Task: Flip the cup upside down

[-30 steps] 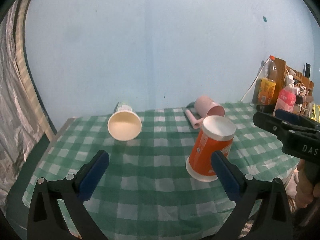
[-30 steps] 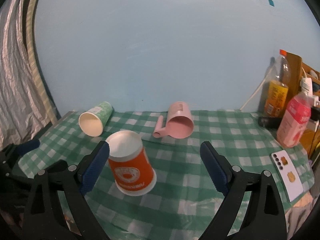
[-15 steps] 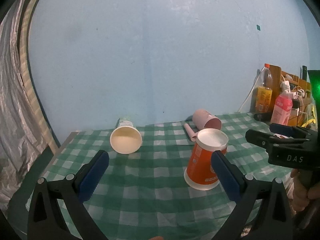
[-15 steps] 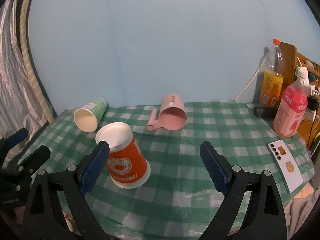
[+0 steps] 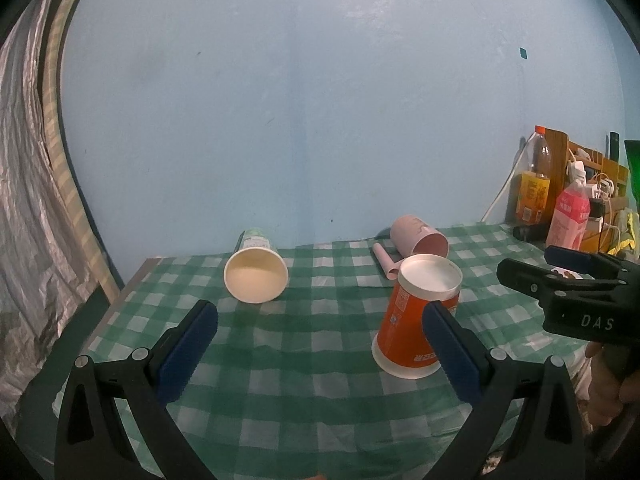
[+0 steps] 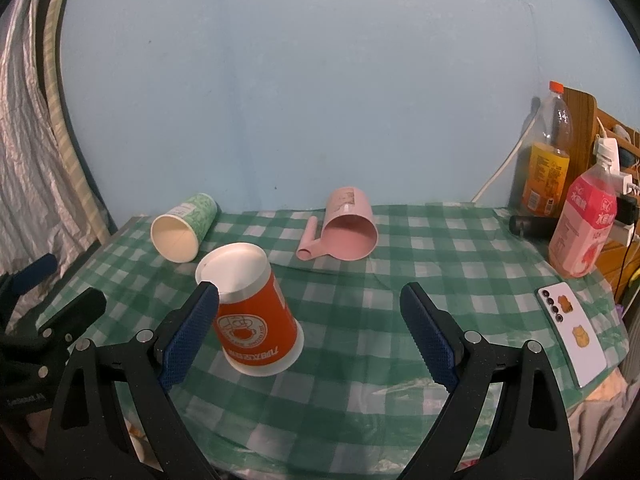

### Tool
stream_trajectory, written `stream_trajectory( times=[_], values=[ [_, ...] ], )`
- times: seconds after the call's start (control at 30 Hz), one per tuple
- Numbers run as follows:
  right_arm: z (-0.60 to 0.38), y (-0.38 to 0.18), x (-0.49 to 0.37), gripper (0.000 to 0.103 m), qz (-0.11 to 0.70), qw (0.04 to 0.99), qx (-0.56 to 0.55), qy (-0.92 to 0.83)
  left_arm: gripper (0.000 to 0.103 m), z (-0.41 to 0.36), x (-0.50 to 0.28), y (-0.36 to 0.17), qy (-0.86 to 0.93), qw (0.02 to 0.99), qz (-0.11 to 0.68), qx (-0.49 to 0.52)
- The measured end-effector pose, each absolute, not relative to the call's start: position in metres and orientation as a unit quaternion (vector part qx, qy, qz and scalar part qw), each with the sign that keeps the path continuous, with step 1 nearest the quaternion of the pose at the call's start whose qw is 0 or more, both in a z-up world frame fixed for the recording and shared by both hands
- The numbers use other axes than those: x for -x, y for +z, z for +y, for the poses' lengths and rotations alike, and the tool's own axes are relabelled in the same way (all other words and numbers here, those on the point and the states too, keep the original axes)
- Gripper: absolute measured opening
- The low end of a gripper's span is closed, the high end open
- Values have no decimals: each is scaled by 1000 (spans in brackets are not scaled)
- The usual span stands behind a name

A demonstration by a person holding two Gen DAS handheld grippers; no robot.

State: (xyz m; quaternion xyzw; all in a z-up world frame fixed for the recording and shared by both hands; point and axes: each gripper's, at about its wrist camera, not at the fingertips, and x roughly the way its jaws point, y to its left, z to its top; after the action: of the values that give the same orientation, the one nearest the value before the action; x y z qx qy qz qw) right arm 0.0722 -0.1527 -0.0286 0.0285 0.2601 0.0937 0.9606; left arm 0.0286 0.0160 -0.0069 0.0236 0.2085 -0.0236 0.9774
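Note:
An orange paper cup [image 5: 414, 320] stands upside down on the green checked tablecloth [image 5: 304, 344], white base up; it also shows in the right wrist view [image 6: 252, 320]. A green paper cup [image 5: 256, 272] [image 6: 182, 232] lies on its side at the back left, mouth toward me. A pink handled cup [image 5: 420, 238] [image 6: 348, 230] lies on its side at the back. My left gripper [image 5: 320, 352] is open and empty, near the table's front. My right gripper [image 6: 310, 336] is open and empty, its left finger [image 6: 192, 332] just in front of the orange cup.
Two drink bottles [image 6: 546, 160] [image 6: 584, 224] and a wooden rack with cables stand at the right. A phone [image 6: 570, 328] lies near the table's right edge. A silver curtain [image 5: 28, 200] hangs at the left. The blue wall is behind the table.
Both grippers have drawn back and up from the table, so the cups look farther away. The orange cup stays standing upside down. Both grippers stay open.

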Motion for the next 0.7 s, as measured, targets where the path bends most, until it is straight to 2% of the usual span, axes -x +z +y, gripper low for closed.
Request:
stream_trajectory(
  times=[0.7],
  values=[
    [-150, -26, -69, 91, 258, 961, -25, 94, 103, 14, -28, -9, -22, 976, 217, -19]
  ],
)
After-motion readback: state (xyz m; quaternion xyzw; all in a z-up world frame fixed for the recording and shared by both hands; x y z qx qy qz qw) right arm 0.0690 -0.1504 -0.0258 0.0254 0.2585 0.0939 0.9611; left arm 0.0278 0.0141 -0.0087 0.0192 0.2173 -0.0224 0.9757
